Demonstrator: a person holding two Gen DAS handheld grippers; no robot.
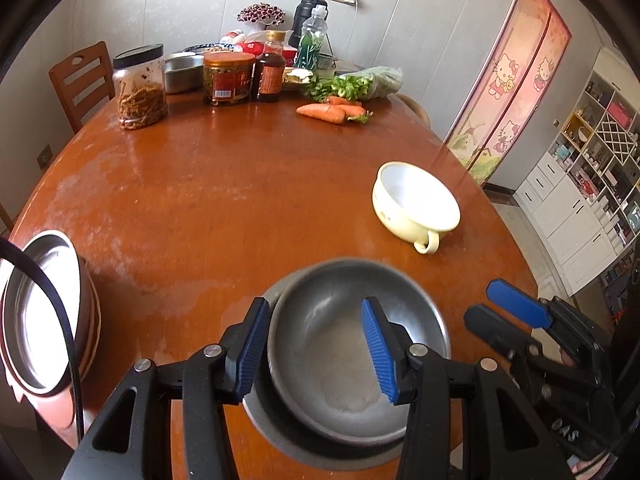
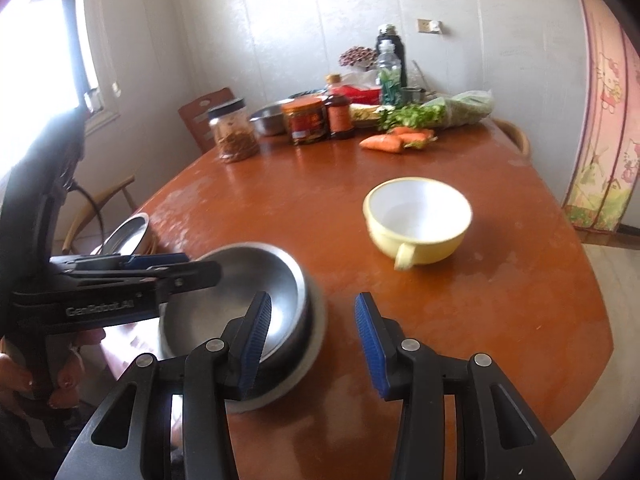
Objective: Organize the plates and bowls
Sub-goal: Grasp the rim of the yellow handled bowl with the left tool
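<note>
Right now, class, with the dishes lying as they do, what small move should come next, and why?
Probably ease the right hand-held gripper forward towards the yellow bowl. Its jaws stand open and empty, the steel bowl already sits on the steel plate, and the yellow bowl stands alone ahead, upright, handle toward the camera.

Table: round, glossy red-brown wooden top (image 1: 208,184), worn pale in patches
Far edge: clear plastic jar with black lid (image 1: 139,86), red-lidded glass jar (image 1: 229,79), dark brown sauce bottle (image 1: 273,68) in a row
Vegetables: orange carrots (image 1: 334,111) beside bagged leafy greens (image 1: 360,82)
Seating: brown wooden slatted chair (image 1: 82,80)
Right wall: pink cartoon-cat door curtain (image 1: 516,80)
</note>
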